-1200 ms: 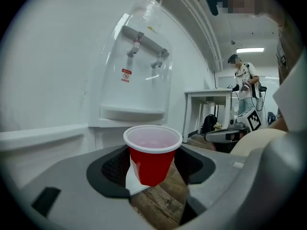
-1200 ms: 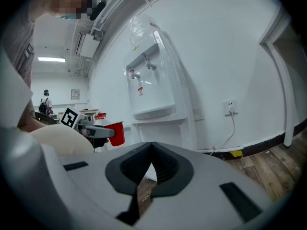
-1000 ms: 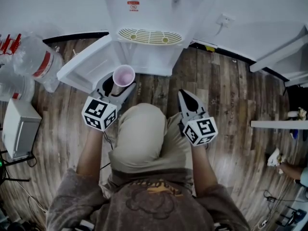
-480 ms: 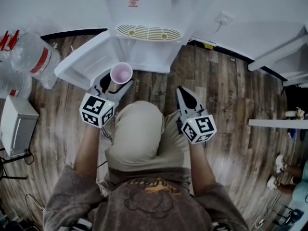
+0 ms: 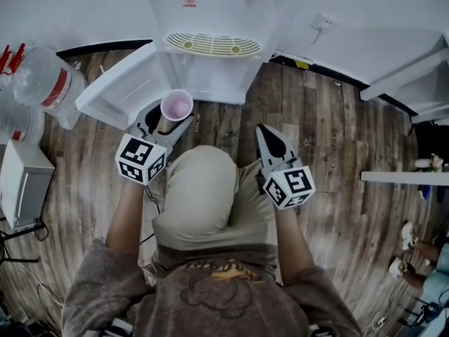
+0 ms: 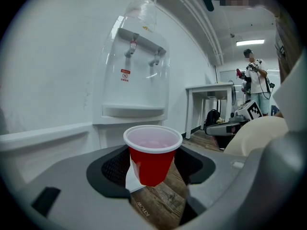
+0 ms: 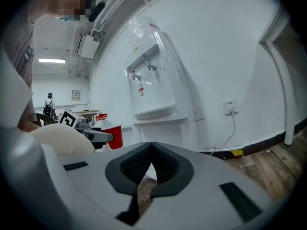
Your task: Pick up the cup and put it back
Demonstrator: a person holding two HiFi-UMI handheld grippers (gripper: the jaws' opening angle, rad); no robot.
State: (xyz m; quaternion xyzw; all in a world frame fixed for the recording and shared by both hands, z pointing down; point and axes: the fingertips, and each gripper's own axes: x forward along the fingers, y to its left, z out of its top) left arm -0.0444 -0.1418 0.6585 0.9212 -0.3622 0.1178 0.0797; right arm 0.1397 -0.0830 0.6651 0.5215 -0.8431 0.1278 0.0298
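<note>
A red plastic cup (image 5: pixel 177 106) with a white rim hangs upright off the floor, in front of the white water dispenser (image 5: pixel 210 20). My left gripper (image 5: pixel 167 121) is shut on the cup, one pad on each side of its wall. In the left gripper view the cup (image 6: pixel 152 153) fills the gap between the jaws of the left gripper (image 6: pixel 153 166), and its bottom is above the wooden floor. My right gripper (image 5: pixel 266 132) is held level over the floor to the right of the person's knee. Its jaws meet at the tips of the right gripper (image 7: pixel 152 148), with nothing in them.
The dispenser's lower cabinet door (image 5: pixel 119 90) stands open to the left of the cup. Large water bottles (image 5: pixel 49 83) and a white box (image 5: pixel 21 181) lie at far left. A white table (image 5: pixel 403 180) is at right. Another person (image 6: pixel 256 85) stands in the background.
The picture has shifted slightly as the head camera moved. The cup stays in the left gripper in about the same place; the right gripper has not moved.
</note>
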